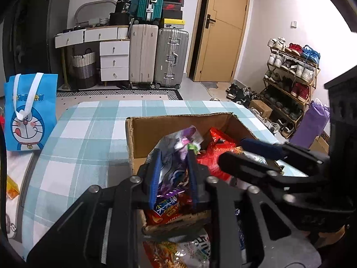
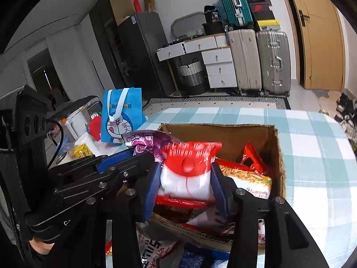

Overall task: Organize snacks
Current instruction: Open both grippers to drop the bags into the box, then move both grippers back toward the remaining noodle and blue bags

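My left tongs [image 1: 173,172] pinch the purple packet [image 1: 176,156], right tongs [image 2: 186,183] the red-and-white packet [image 2: 189,167]; a loose grip drops either beside the box [image 2: 276,156]

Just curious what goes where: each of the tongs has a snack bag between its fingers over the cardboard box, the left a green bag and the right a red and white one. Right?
Not quite. In the left wrist view the left tongs hold a purple bag, not green. The right tongs do hold a red and white bag over the cardboard box.
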{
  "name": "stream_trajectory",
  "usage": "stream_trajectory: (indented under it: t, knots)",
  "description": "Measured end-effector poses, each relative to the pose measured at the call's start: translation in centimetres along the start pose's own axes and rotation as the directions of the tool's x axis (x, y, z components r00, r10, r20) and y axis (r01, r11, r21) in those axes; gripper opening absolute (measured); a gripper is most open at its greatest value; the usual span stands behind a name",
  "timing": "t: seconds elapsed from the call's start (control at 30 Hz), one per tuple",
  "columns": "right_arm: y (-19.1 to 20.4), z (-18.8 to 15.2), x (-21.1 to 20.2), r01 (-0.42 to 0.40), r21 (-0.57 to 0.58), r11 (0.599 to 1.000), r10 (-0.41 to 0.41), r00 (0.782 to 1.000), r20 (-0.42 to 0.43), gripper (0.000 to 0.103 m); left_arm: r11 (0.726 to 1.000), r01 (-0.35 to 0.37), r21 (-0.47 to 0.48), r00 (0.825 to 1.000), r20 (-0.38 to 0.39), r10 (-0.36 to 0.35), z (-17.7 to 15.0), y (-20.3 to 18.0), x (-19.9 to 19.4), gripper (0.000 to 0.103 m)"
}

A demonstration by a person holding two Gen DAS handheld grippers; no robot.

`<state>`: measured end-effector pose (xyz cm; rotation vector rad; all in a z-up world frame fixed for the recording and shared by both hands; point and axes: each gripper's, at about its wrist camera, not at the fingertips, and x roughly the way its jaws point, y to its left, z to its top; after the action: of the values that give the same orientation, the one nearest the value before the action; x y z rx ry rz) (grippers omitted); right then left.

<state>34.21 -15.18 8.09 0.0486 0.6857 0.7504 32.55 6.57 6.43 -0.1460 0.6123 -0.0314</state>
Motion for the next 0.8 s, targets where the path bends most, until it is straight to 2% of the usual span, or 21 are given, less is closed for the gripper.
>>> stream_trajectory:
  t: [0.03,0.07,0.13,0.2,0.23,0.3,0.37,0.4,0.43,0.8]
  knots:
    - [0.0,-0.1,-0.6,0.003,-0.003,1.000,-0.003,1.000,0.011,0.060,1.000,-0.003,-0.003,1.000,-0.003,0.003,0.0,0.1,-0.2,0.041]
    - [0.0,-0.1,-1.1,0.009,-0.005,1.000,-0.009,1.000,0.024,0.065,1.000,-0.005,-0.006,1.000,-0.001,0.005,-0.1,0.2,-0.4,0.047]
    - [-0.2,-0.1,-2.2,0.013,0.000,1.000,-0.013,0.999,0.039,0.079,1.000,-0.004,-0.010,1.000,0.017,0.004,-0.2,0.5,-1.2,0.071]
    - [-0.7,-0.3,-3.3,0.014,0.013,1.000,-0.014,0.999,0.050,0.090,1.000,-0.008,-0.013,0.999,0.039,0.009,-0.4,0.8,-2.3,0.084]
    - [-1.0,-0.5,-3.8,0.018,0.020,1.000,-0.019,0.998,0.054,0.096,1.000,-0.009,-0.014,0.999,0.050,0.010,-0.5,0.9,-2.8,0.084]
    - [-1.5,-0.9,-4.8,0.029,0.032,0.999,-0.031,0.998,0.059,0.101,1.000,-0.017,-0.015,0.999,0.049,0.018,-0.8,1.0,-3.6,0.087]
    - [-2.1,-1.3,-5.8,0.040,0.039,0.998,-0.043,0.997,0.061,0.102,1.000,-0.024,-0.014,0.999,0.046,0.024,-1.2,1.1,-4.3,0.094]
    - [-2.3,-1.7,-6.3,0.044,0.041,0.998,-0.046,0.997,0.057,0.102,1.000,-0.027,-0.012,0.998,0.050,0.028,-1.4,1.1,-4.8,0.102]
    - [-2.5,-1.9,-6.5,0.048,0.042,0.998,-0.050,0.998,0.049,0.102,0.999,-0.036,-0.009,0.998,0.057,0.036,-1.7,1.0,-5.2,0.103]
    - [-2.7,-6.7,-7.1,0.106,0.012,0.994,-0.105,0.992,-0.069,0.103,0.998,-0.061,0.035,0.998,0.012,0.061,-7.1,0.6,-7.4,0.103]
